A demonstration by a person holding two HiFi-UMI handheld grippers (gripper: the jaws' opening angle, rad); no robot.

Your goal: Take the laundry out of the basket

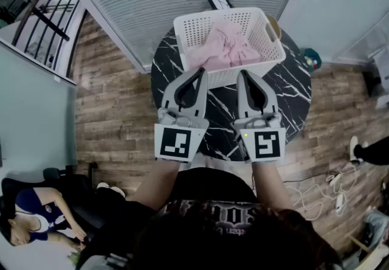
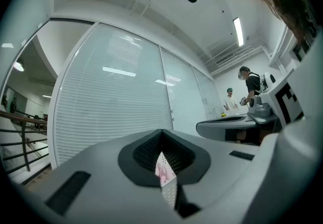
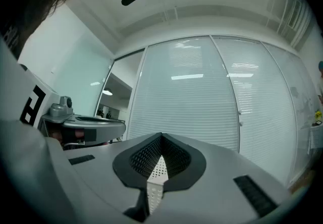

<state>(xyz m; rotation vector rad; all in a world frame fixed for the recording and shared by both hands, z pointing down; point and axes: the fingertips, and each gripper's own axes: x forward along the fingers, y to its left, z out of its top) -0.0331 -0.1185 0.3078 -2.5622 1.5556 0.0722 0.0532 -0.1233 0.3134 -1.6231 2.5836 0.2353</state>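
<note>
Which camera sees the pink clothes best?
The head view: the pink clothes lie piled in the white basket. The left gripper view shows only a sliver of them; the right gripper view shows none.

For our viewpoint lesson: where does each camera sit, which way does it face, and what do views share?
Head view: on the person's head, facing down at a white perforated plastic basket of pink laundry on a black marble table; forearms, left gripper and right gripper show.
Left gripper view: rides that gripper, facing white blinds; its shut jaws show.
Right gripper view: likewise, on its gripper.
Shared: both glimpse the basket past their jaws.
</note>
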